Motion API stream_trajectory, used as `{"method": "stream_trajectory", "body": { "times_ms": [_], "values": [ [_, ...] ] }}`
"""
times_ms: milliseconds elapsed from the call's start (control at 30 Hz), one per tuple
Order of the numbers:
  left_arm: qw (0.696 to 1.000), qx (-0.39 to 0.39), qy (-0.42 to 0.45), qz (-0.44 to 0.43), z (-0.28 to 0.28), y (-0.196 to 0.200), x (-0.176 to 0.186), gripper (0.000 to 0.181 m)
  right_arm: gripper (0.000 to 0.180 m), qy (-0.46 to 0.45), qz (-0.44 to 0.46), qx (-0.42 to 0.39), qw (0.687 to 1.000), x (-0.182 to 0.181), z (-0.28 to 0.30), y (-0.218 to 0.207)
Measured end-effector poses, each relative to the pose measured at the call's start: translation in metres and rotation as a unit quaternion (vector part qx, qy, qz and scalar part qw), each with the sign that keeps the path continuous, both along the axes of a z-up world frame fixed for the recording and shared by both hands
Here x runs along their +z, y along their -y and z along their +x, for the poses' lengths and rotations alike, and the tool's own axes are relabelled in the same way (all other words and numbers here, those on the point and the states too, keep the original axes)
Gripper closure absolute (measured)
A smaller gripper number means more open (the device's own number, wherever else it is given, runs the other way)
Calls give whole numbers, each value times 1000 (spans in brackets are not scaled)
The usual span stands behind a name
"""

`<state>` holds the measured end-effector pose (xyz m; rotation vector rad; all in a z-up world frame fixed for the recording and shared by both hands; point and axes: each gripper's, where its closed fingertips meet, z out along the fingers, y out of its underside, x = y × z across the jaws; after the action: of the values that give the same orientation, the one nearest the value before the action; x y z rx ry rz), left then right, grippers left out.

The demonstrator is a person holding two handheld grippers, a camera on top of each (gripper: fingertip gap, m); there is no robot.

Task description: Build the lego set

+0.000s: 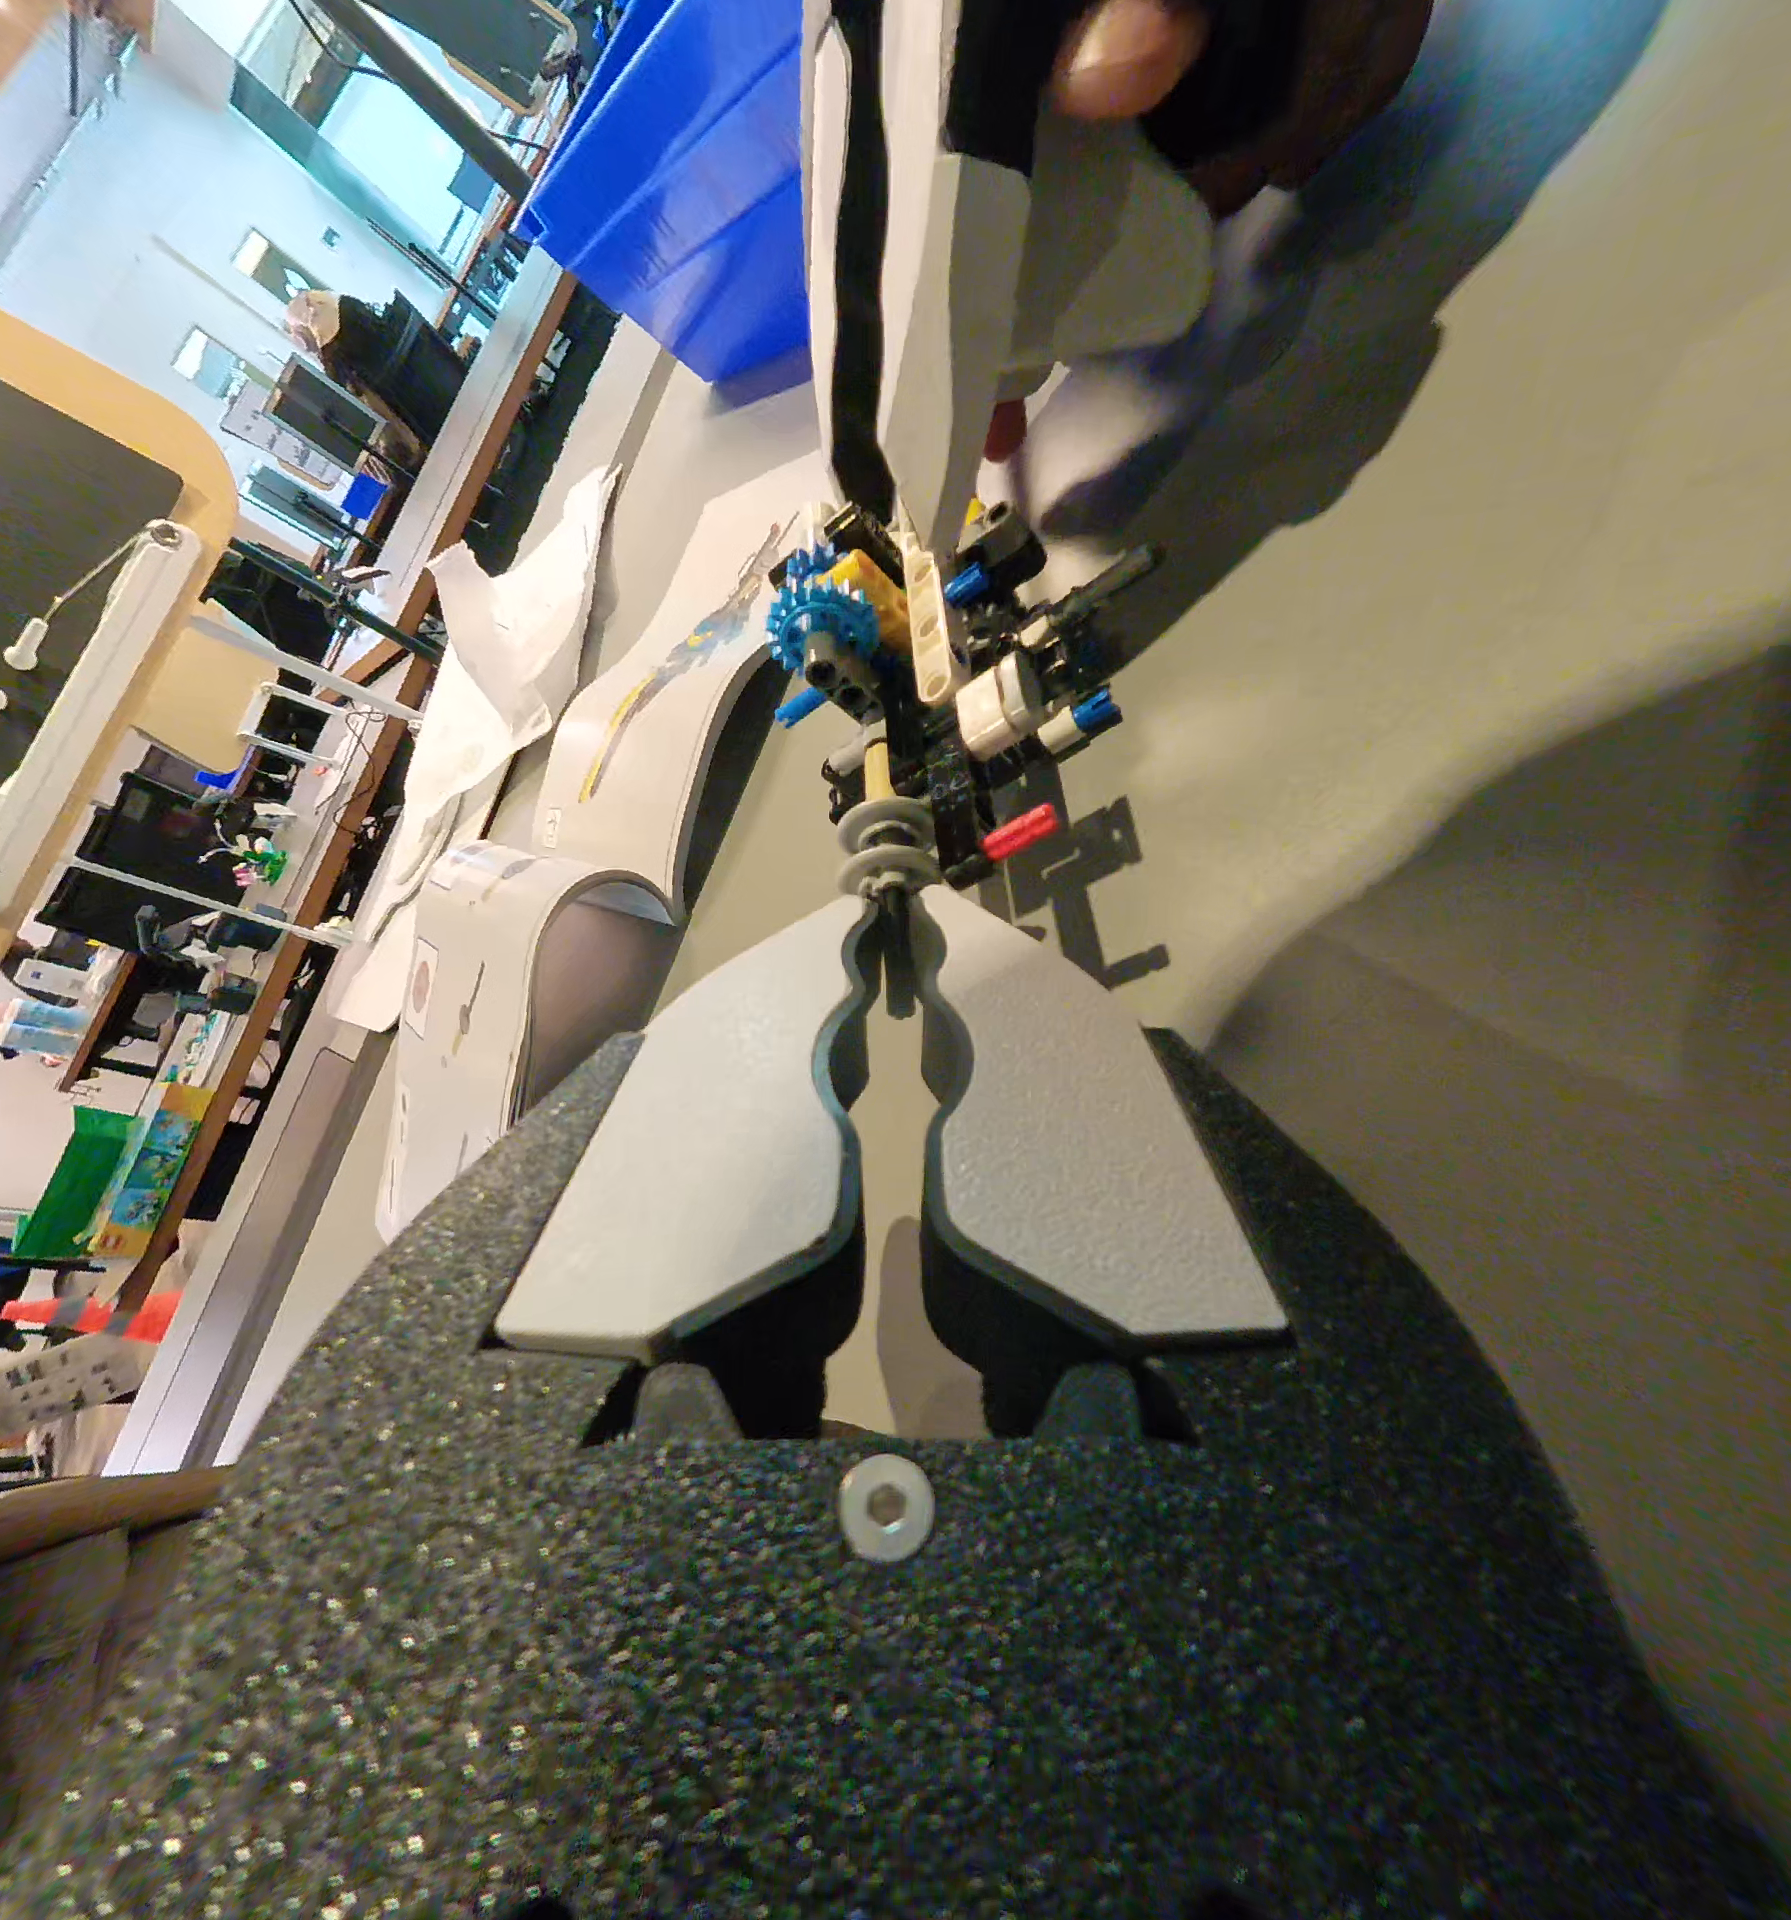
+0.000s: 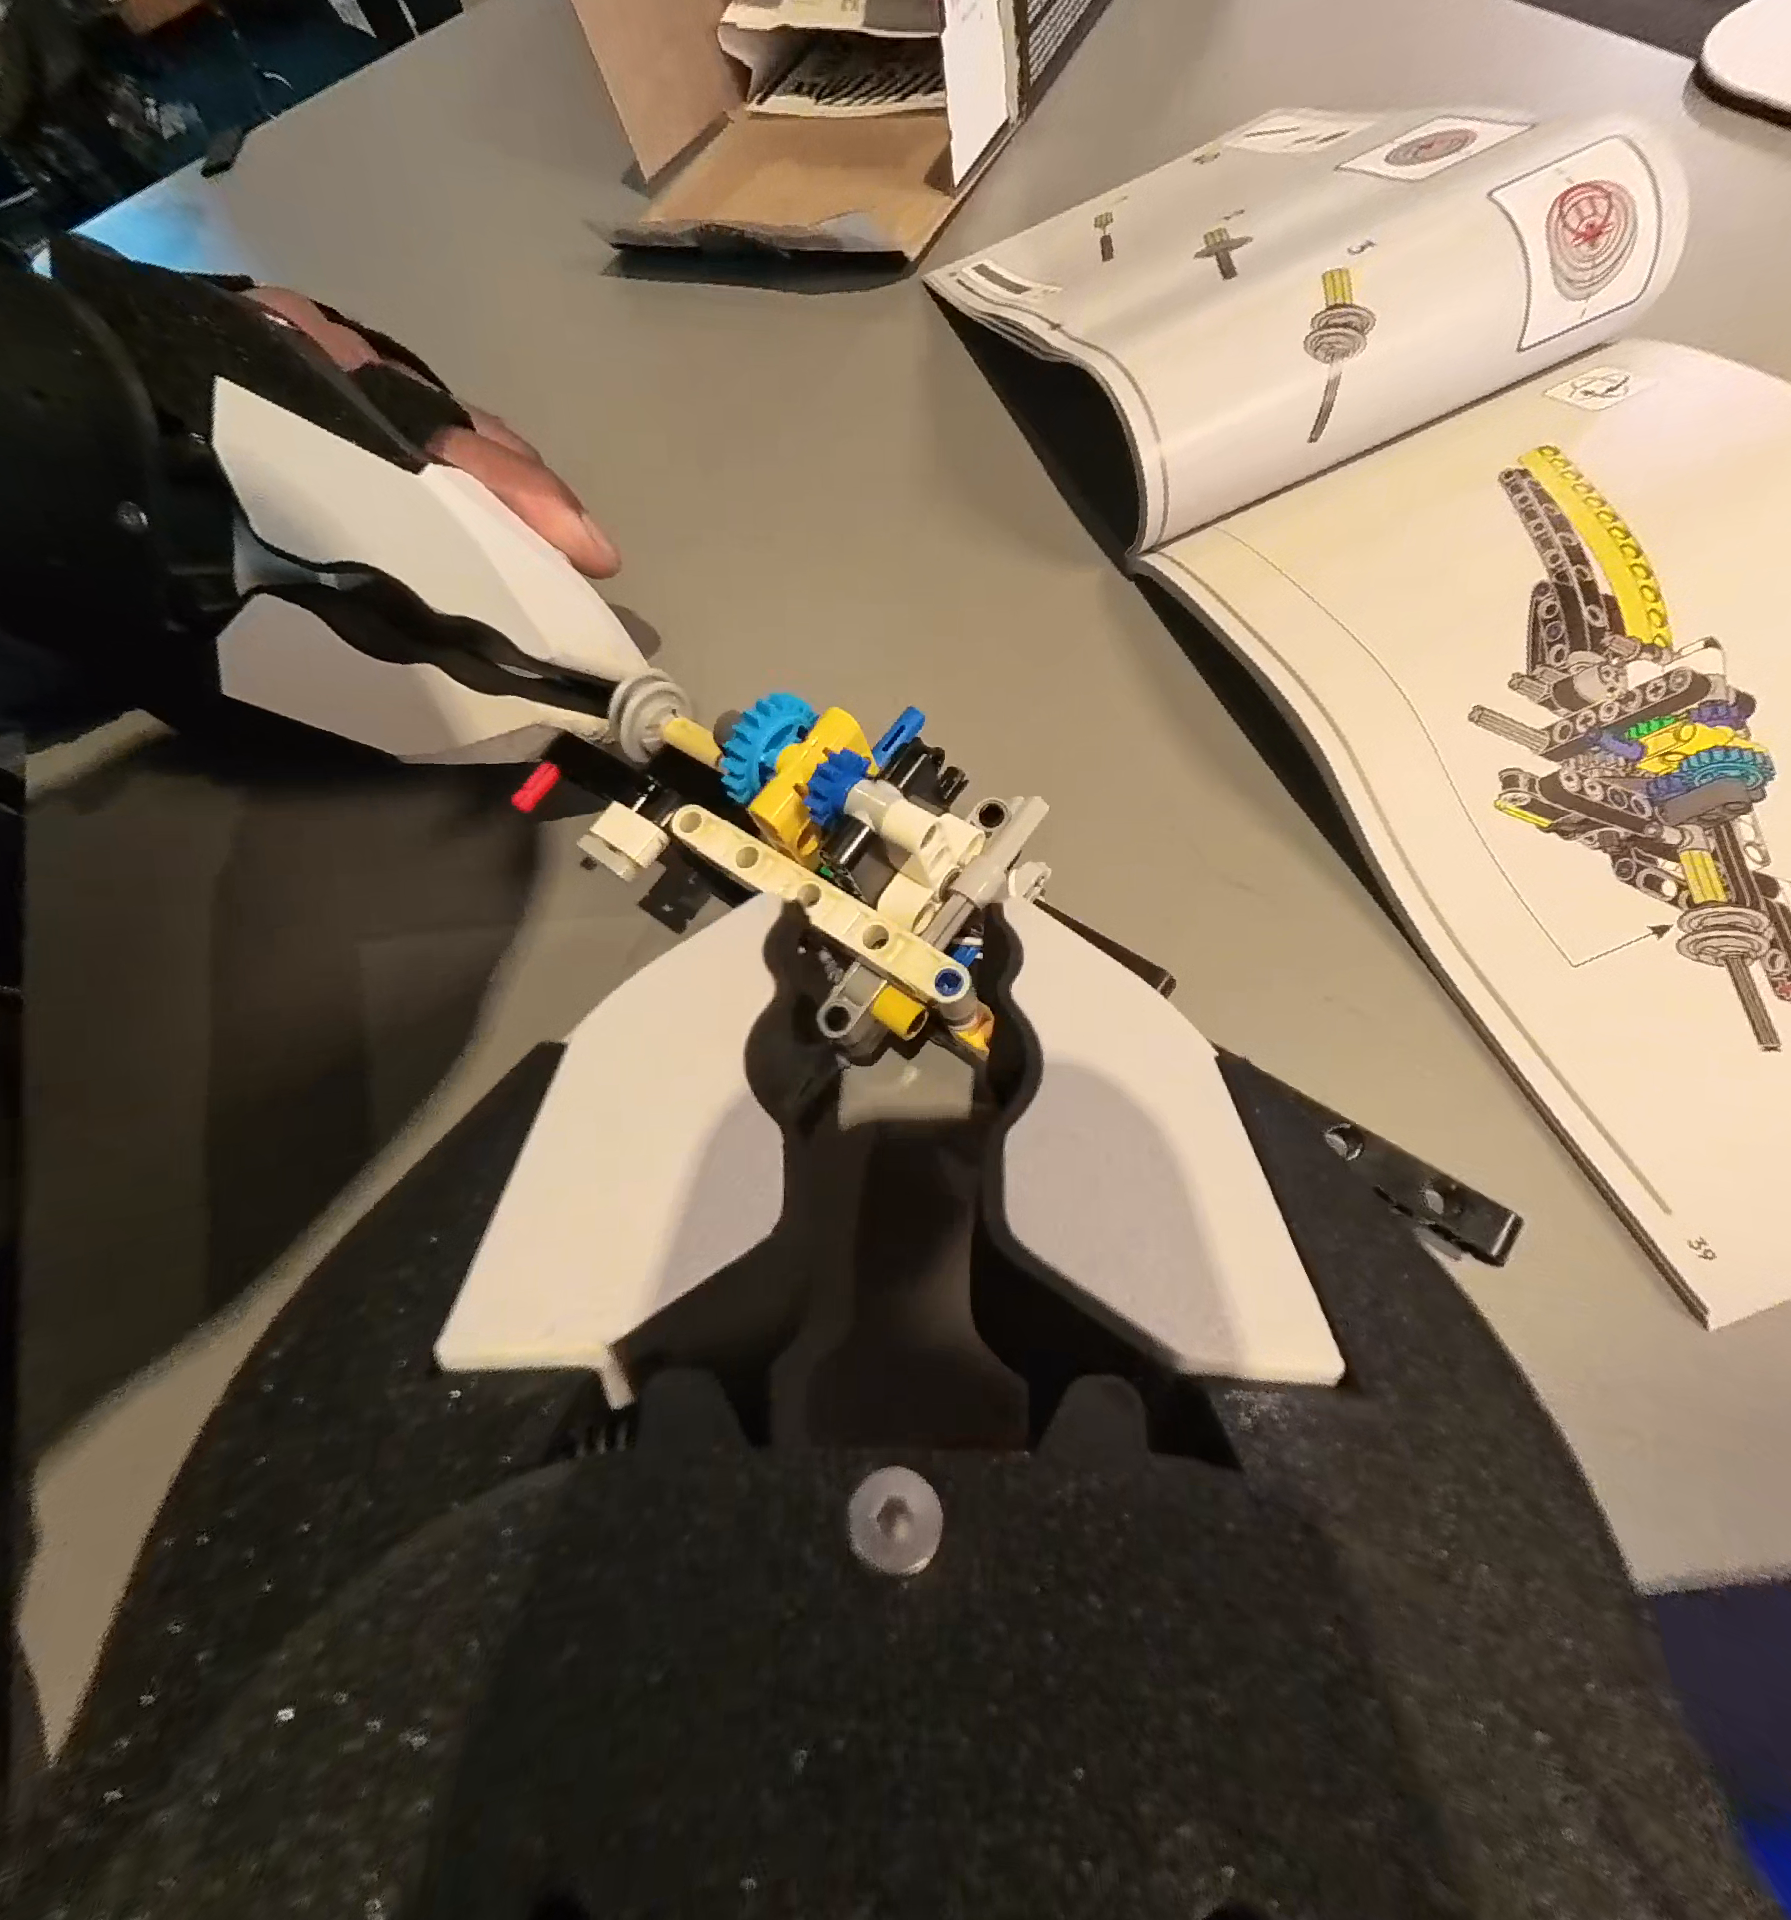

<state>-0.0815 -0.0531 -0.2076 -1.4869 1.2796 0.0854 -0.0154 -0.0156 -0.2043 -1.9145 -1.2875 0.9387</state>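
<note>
A small Technic assembly (image 2: 818, 821) of white beams, yellow blocks, blue gears (image 2: 761, 743) and a red pin (image 2: 536, 787) is held above the grey table between both grippers. My right gripper (image 2: 891, 920) is shut on its near end. My left gripper (image 1: 896, 935) is shut on a black axle (image 1: 899, 977) that sticks out of the assembly (image 1: 932, 686) just behind a grey ribbed piece (image 1: 886, 842). The left gripper (image 2: 616, 696) also shows in the right wrist view, at that grey piece (image 2: 647, 712). The right gripper (image 1: 901, 499) comes in from above in the left wrist view.
An open instruction booklet (image 2: 1493, 727) lies on the table (image 2: 870, 468) to the right. An opened cardboard box (image 2: 818, 135) stands at the back. A black part (image 2: 1431, 1205) lies beside my right gripper. Blue bins (image 1: 693, 197) and loose papers (image 1: 517, 623) sit further along the table. One gripper's finger ends stand about 8 centimeters off the other's.
</note>
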Motion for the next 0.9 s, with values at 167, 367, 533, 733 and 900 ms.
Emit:
{"method": "stream_trajectory", "body": {
  "times_ms": [167,367,533,733,900],
  "values": [
    [1000,0,0,-4,0,0,0,176,144,5,8,-2,1000,-1,0,1],
    [1000,0,3,-8,0,-1,1,176,144,5,7,-3,1000,-2,0,1],
    [1000,-3,7,-12,0,-1,1,176,145,10,14,-1,1000,-3,0,1],
    [1000,-7,7,-14,1,-1,1,176,145,11,16,2,1000,-3,0,2],
    [1000,-10,7,-16,1,-1,1,176,145,12,18,5,1000,-3,-1,2]
  ]
}}
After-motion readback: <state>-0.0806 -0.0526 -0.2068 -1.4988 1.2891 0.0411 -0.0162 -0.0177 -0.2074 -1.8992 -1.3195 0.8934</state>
